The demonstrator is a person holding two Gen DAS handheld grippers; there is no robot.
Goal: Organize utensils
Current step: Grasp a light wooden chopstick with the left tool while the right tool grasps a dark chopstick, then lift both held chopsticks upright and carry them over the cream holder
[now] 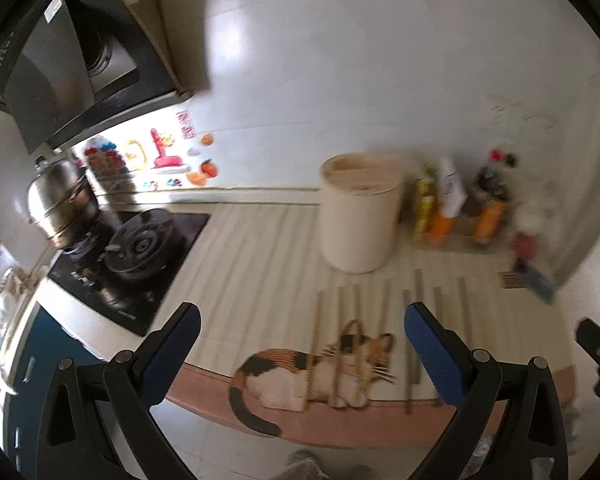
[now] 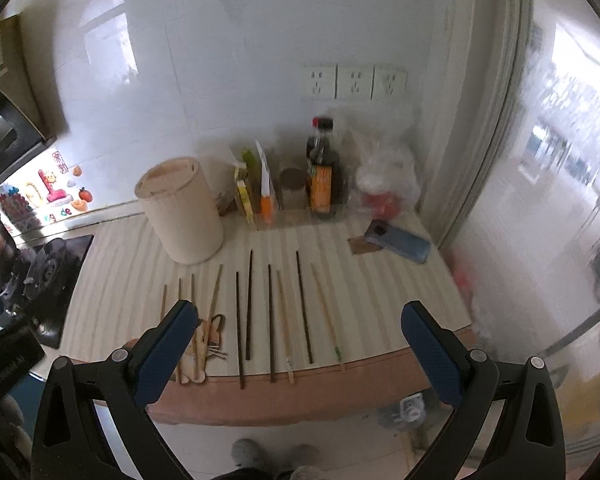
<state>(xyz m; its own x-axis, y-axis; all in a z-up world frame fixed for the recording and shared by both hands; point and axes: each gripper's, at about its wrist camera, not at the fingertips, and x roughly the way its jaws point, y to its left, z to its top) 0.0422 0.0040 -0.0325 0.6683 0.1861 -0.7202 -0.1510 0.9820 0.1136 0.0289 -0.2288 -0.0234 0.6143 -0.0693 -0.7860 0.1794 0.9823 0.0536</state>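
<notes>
The right gripper (image 2: pixel 300 336) hangs with its blue-padded fingers (image 2: pixel 428 344) spread wide and nothing between them. In the gap, at lower centre of its view, a row of chopsticks (image 2: pixel 249 304) lies side by side on the striped counter mat (image 2: pixel 360 288), dark ones in the middle and pale ones at either end, all pointing roughly toward the wall. The leftmost pale sticks cross a cat-shaped mat (image 2: pixel 206 340) at the counter's front edge. Behind the row, left of centre, stands a cream cylindrical holder (image 2: pixel 180 216); to its right, sauce bottles and packets (image 2: pixel 320 172) sit against the tiled wall, with a blue phone (image 2: pixel 398 242) further right.

The left gripper (image 1: pixel 300 344) is likewise wide open and empty. Its blurred view shows the cat-shaped mat (image 1: pixel 320 372) between the fingers (image 1: pixel 172 344), the holder (image 1: pixel 360 212) above centre, and a gas stove (image 1: pixel 136 244) with a steel pot (image 1: pixel 60 200) at the left.
</notes>
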